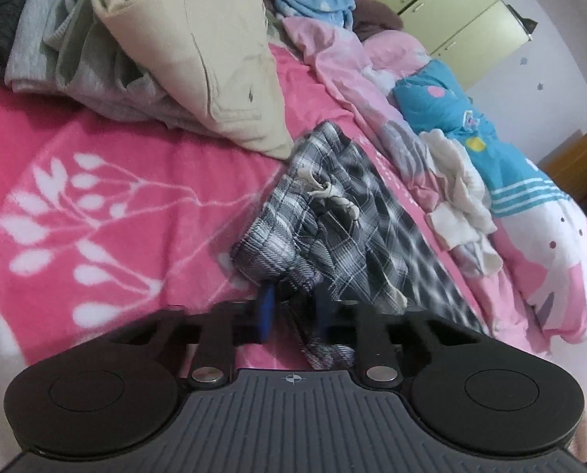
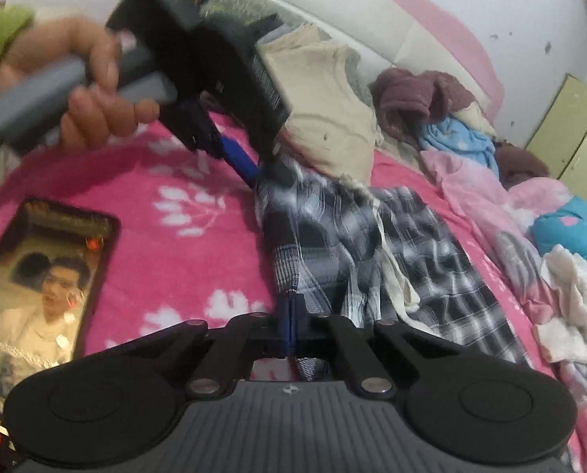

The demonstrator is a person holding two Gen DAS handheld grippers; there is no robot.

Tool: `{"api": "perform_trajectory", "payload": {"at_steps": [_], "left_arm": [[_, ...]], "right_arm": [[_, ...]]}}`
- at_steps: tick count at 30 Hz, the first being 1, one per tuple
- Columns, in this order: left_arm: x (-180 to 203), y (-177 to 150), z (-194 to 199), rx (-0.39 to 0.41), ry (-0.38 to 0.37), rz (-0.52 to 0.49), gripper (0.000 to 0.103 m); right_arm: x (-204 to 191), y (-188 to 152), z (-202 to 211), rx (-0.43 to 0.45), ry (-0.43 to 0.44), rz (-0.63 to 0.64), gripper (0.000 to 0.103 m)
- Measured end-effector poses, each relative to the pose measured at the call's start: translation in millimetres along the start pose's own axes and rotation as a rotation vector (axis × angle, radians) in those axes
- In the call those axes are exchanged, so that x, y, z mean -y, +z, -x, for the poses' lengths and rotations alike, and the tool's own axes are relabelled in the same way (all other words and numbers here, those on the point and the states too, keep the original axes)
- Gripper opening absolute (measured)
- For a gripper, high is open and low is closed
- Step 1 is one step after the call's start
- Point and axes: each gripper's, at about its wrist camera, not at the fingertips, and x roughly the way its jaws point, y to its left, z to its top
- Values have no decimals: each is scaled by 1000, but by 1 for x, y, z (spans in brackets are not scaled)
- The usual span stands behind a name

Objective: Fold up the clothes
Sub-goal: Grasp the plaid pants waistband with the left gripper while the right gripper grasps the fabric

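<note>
Grey, black and white checked cotton, a pair of plaid shorts (image 2: pixel 376 244) with a pale drawstring, spread half-crumpled on the pink bedspread (image 1: pixel 96 181) with white flower print, between the cream trousers (image 1: pixel 199 63) on the laundry heap and the pink cartoon quilt (image 1: pixel 549 260).

Left gripper (image 1: pixel 289 311), blue pads nearly together and pinched on the waistband edge of the shorts; seen also from the right wrist view (image 2: pixel 250 169), held by a bare hand (image 2: pixel 92 79) in a green sleeve, the cloth pulled up a little at that corner. Right gripper (image 2: pixel 291 331), blue fingers pressed together with the plaid hem clamped between, low over the bedspread. Both tools therefore closed on the same garment, at two different edges, well apart from each other.

A black smartphone (image 2: pixel 45 280) with lit screen lying on the bedspread at the left side of the right wrist view, clear of the cloth. White socks or small rags (image 1: pixel 463 205) bunched on the quilt edge, near but not touching the shorts.

Step in hand, by judgement: lifting and stretching the shorts flat before the first fold; no fold line visible yet, so early in the task. Next move probably calling for pulling both corners apart to remove wrinkles, then laying one half over the other while keeping both grips firm. Risk: drawstring tangling, thin fabric slipping out.
</note>
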Motion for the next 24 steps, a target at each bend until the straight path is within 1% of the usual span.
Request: {"api": "perform_trajectory", "payload": {"at_steps": [2, 4, 5, 8, 10, 14, 17, 18, 21, 24], "left_arm": [[2, 4, 6, 24, -13, -3, 10], [4, 8, 13, 40, -34, -3, 10], [6, 11, 15, 46, -42, -4, 10], [7, 15, 18, 47, -16, -14, 10], [3, 15, 16, 40, 11, -16, 10], [-8, 11, 13, 21, 67, -14, 10], [-15, 9, 19, 57, 57, -12, 10], [-16, 9, 24, 76, 48, -19, 10], [-20, 12, 28, 102, 33, -15, 10], [-24, 11, 25, 85, 22, 10, 15]], "right_arm": [[12, 8, 14, 34, 52, -70, 0], [30, 16, 25, 61, 152, -196, 0], [38, 18, 25, 63, 208, -260, 0], [61, 21, 15, 57, 378, -441, 0], [63, 15, -1, 23, 452, -494, 0], [58, 5, -20, -20, 513, -547, 0], [53, -3, -33, -51, 554, -585, 0], [53, -3, -33, -45, 560, -587, 0], [51, 1, -31, -26, 553, -570, 0], [38, -1, -41, -57, 526, -540, 0]]}}
